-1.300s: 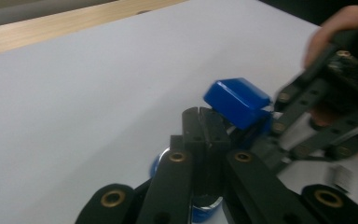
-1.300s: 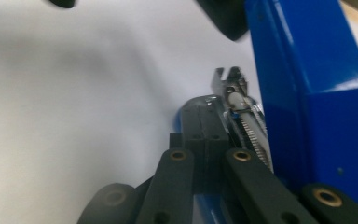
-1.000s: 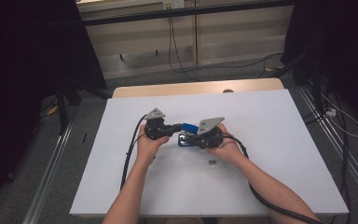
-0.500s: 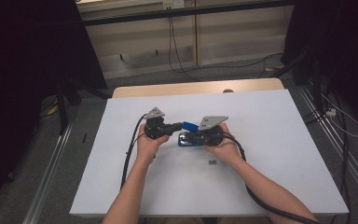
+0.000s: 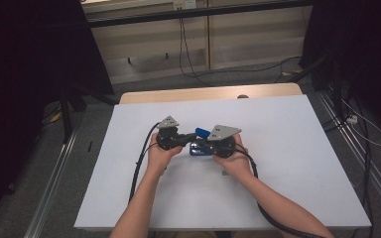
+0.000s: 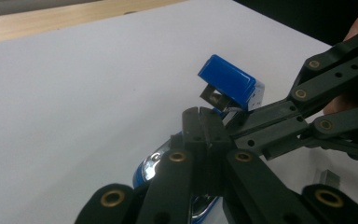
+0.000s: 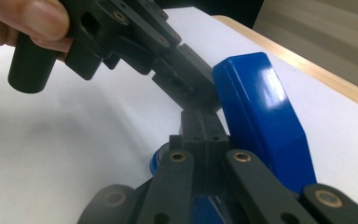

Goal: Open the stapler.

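A person's two hands meet near the middle of a white-topped worktop (image 5: 278, 163), each w/ a black hand-held gripper, working on a glossy blue plastic stapler w/ chrome metal parts (image 5: 199, 144). The stapler sits at centre of the white surface, between the two tools; its blue lid is swung up and tilted, pointing toward approx. 1 o'clock in the high view.

The left hand-held gripper (image 5: 182, 140) comes in from 9 o'clock, the right hand-held gripper (image 5: 202, 146) from 3 o'clock, each topped by a grey three-cornered plate. Both have jaws drawn fully together, pads meeting w/ no gap; their tips come together right at the stapler.

In the left gripper view, the left tool's closed tips (image 6: 203, 122) sit just below the raised blue lid (image 6: 228, 83), w/ the stapler's chrome base (image 6: 150, 169) beneath at approx. 7 o'clock; the right tool's linkage crosses in from 3 o'clock. Whether either pair of pads pinches a part of the stapler can't be told. A small grey metal block, poss. a strip of staples (image 6: 327, 179), lies on the worktop at 4 o'clock.

In the right gripper view, the closed jaw tips (image 7: 204, 122) rest against the blue lid (image 7: 265, 116), which rises at 2 o'clock; the other tool and a thumb enter from 11 o'clock.
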The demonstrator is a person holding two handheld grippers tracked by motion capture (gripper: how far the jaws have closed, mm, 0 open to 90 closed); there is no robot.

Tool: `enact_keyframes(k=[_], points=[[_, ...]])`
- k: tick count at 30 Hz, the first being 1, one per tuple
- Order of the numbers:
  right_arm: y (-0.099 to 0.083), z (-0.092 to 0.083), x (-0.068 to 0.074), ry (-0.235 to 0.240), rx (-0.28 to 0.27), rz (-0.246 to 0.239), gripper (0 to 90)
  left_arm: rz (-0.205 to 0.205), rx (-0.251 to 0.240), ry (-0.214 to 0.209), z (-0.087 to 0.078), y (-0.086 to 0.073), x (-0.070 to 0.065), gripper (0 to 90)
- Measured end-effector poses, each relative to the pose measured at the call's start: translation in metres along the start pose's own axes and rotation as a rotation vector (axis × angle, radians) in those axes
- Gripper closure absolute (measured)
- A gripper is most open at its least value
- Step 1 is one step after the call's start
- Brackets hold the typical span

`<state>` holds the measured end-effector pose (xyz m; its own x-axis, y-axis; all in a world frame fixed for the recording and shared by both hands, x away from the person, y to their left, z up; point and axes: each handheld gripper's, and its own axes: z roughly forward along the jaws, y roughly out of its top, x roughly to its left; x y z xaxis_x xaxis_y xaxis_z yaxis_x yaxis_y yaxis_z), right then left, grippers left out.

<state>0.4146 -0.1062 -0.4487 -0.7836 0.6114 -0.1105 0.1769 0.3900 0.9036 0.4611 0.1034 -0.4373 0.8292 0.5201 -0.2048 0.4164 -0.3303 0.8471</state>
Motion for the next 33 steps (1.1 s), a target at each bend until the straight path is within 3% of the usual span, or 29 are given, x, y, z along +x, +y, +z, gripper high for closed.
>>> enact_keyframes(k=[5,8,15,22,29,33], points=[[-0.004,0.001,0.0,-0.019,0.013,-0.008,90.0,0.004,0.034,0.011,0.004,-0.004,0.001,90.0],[-0.007,0.001,0.001,-0.045,0.017,-0.019,90.0,-0.013,0.032,0.004,0.006,-0.006,0.001,90.0],[-0.007,0.003,0.007,-0.085,0.023,-0.045,90.0,0.006,0.078,0.012,0.012,-0.01,0.002,90.0],[-0.003,-0.003,0.009,-0.163,0.008,-0.073,90.0,0.01,0.069,0.015,0.014,-0.012,0.001,90.0],[0.002,-0.017,0.006,-0.274,-0.027,-0.044,90.0,0.018,0.066,0.021,0.015,-0.012,0.0,90.0],[0.005,-0.023,0.004,-0.312,-0.022,-0.039,90.0,0.02,0.07,0.016,0.015,-0.012,0.001,90.0]])
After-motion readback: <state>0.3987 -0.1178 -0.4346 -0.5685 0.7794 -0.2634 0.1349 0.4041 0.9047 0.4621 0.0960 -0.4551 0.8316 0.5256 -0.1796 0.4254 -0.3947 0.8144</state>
